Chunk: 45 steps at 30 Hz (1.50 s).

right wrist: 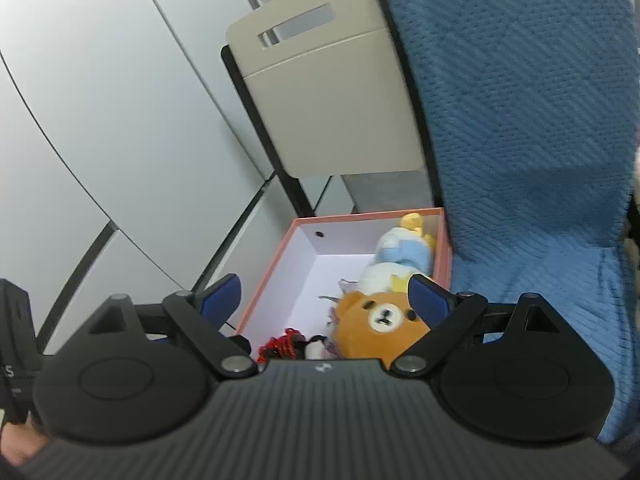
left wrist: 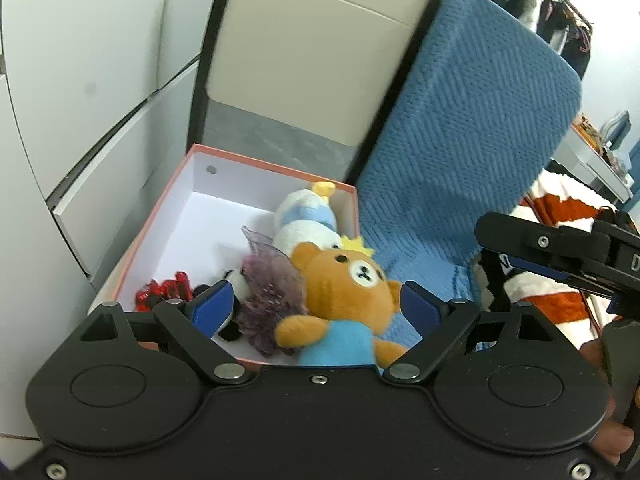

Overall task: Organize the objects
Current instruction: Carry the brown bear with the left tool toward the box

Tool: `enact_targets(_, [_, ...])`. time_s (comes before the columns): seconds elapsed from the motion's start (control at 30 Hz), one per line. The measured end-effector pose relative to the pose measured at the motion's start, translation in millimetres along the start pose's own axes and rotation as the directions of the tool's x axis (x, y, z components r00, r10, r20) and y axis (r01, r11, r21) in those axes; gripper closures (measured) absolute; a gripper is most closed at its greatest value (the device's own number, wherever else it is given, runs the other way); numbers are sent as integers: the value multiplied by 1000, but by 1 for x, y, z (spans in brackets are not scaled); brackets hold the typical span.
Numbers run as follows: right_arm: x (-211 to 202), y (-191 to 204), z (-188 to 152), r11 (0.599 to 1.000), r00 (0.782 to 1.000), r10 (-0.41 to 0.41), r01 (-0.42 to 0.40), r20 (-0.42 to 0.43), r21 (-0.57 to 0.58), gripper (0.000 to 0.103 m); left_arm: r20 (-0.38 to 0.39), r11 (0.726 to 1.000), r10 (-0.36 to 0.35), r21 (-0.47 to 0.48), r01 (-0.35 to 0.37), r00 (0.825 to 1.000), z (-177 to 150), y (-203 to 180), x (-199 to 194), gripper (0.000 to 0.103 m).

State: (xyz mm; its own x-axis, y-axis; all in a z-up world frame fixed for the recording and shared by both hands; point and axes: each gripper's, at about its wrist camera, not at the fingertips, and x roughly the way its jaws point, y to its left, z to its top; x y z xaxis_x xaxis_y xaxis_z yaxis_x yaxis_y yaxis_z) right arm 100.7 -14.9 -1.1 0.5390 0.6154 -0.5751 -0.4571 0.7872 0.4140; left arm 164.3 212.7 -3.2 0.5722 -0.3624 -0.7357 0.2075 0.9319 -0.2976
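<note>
Both claws stand apart and empty: the left gripper (left wrist: 316, 306) and right gripper (right wrist: 326, 300) at lower centre. The bear (left wrist: 344, 300) lies in the box (left wrist: 132, 256) there, half over its near edge; it would sit better nudged fully inside.

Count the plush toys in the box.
2 clearly: bear plush at the near end of the box, white-and-blue plush behind it. A black-and-white item may be a third.

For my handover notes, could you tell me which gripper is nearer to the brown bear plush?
Left, as far as these views show. The left gripper hangs open just above the brown bear plush in the pink box; the right gripper, also open, looks slightly further back.
</note>
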Motion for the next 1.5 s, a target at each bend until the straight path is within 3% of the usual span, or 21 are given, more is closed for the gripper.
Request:
enact_targets(0.2, [-29,-17,-17,1000,1000,-14,14,8,-8,11,-20,1000,-10,8,10,1000,-25,-19,4,13])
enact_targets(0.43, [-43,-37,-42,999,999,-46,46,-19,4,11,-104,1000,-6,-8,5,995,-49,-22,41,13])
enact_targets(0.9, [-27,-66,-66,992,991,-101,107,-87,72,11,-236,996,66,79,-48,970,-66,-21,134,13])
enact_targets(1.03, [-21,-68,-67,991,989,-109,116,-105,73,11,-261,998,43,53,-30,964,-71,-19,150,13])
enact_targets(1.17, [-18,-67,-66,990,987,-113,121,-112,67,11,-282,999,-11,35,22,959,-72,-19,155,36])
enact_targets(1.27, [-17,-66,-65,991,987,-110,118,-113,66,11,-268,999,-5,43,18,963,-72,-21,151,45])
enact_targets(1.5, [-14,-58,-63,994,989,-98,103,-113,46,11,-207,1000,-9,4,10,978,-58,-11,128,50])
